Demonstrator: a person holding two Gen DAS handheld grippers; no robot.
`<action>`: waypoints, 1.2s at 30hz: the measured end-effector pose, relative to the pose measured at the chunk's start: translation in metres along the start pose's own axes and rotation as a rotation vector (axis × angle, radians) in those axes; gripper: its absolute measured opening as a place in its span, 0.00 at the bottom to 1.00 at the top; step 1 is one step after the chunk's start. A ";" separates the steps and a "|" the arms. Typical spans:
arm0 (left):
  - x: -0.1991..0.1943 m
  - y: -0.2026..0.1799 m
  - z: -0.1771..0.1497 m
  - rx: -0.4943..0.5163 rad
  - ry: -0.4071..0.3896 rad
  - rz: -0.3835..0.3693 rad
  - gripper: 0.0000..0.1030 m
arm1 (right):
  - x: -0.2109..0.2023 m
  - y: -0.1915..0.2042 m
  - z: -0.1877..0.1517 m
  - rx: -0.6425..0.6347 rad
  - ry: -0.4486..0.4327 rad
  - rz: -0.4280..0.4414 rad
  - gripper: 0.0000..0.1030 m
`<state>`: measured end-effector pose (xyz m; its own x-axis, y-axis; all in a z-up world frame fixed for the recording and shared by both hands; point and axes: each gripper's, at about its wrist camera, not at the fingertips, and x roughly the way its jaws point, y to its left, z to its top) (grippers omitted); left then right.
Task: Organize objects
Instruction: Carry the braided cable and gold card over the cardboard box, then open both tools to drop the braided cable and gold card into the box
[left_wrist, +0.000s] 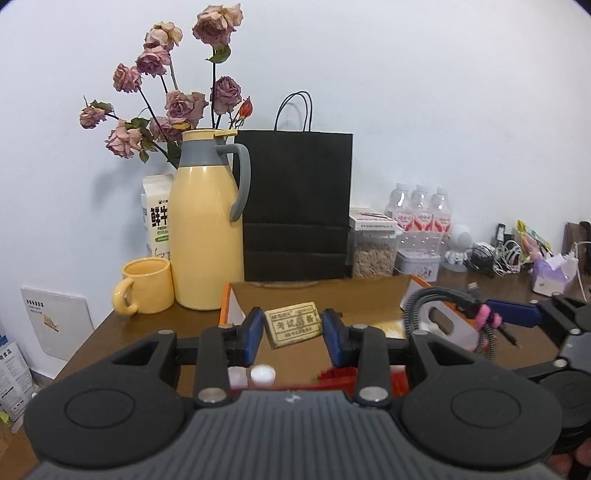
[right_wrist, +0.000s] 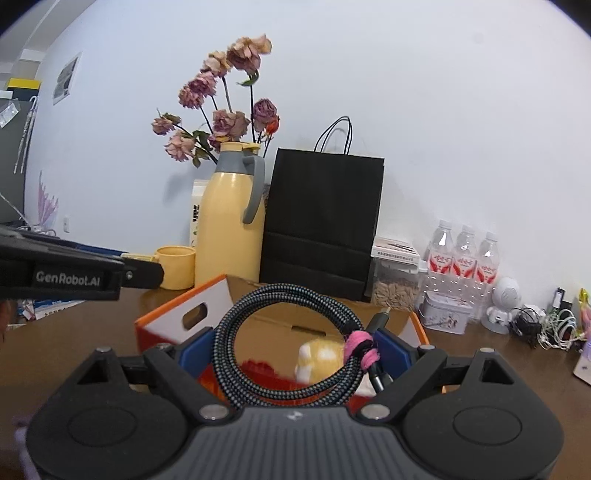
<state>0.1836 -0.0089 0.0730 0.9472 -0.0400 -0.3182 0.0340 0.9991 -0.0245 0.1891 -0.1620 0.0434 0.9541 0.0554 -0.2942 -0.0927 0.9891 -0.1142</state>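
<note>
My left gripper is shut on a tan eraser with printed characters and holds it above the open orange and white cardboard box. My right gripper is shut on a coiled black braided cable bound with a pink tie, also above the box. The cable and the right gripper show at the right of the left wrist view. Inside the box lie a yellow and white item and something red, partly hidden.
On the brown table behind the box stand a yellow mug, a yellow thermos jug, a milk carton, dried roses, a black paper bag, a seed jar, a tin, three water bottles and tangled cables.
</note>
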 end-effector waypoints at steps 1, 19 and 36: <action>0.008 0.001 0.004 -0.003 0.001 0.003 0.35 | 0.009 0.001 0.003 -0.001 0.006 0.000 0.88; 0.145 0.028 0.018 -0.085 0.121 0.027 0.35 | 0.160 0.000 0.015 0.045 0.173 0.064 0.88; 0.146 0.022 0.009 -0.063 0.096 0.014 1.00 | 0.159 -0.007 0.016 0.083 0.217 0.011 1.00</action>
<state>0.3259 0.0070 0.0349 0.9123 -0.0299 -0.4084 -0.0022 0.9970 -0.0780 0.3457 -0.1582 0.0132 0.8689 0.0449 -0.4929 -0.0709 0.9969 -0.0340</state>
